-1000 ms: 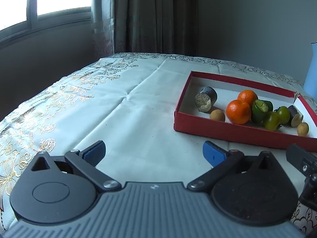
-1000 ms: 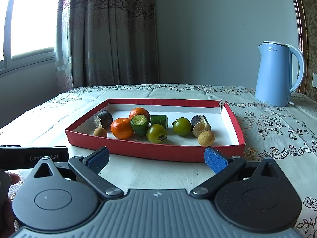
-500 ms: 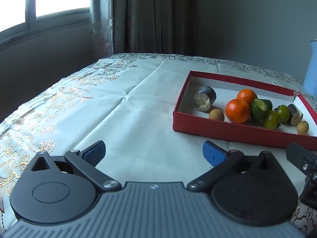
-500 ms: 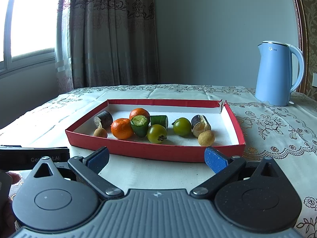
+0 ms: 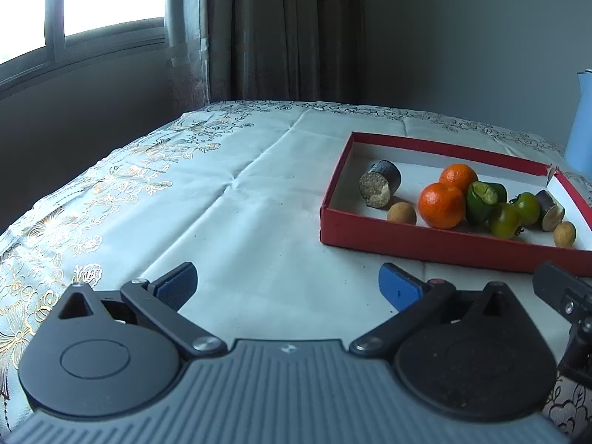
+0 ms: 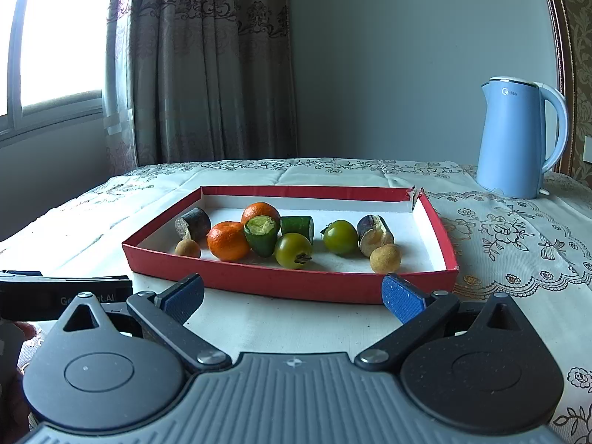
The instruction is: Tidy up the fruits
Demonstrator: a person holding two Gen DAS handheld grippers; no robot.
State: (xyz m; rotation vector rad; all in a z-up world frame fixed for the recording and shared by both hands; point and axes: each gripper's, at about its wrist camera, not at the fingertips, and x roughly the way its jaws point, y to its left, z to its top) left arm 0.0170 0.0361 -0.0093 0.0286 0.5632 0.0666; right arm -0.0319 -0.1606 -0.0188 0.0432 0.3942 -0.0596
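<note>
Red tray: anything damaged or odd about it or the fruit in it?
Yes. The red tray is torn at its far right corner, where the walls gape apart. Several pieces are cut, not whole: a green chunk with its pale flesh exposed and two dark stubs. Nothing has spilled onto the tablecloth.

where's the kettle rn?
In the right wrist view the blue kettle stands upright at the table's far right, apart from the red tray, beyond its torn far corner.

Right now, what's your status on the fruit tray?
Left gripper open, empty, short of the tray. Right gripper open, empty, facing red tray. All fruit in tray, untouched. Approach clear; blue kettle well off to the right.
</note>
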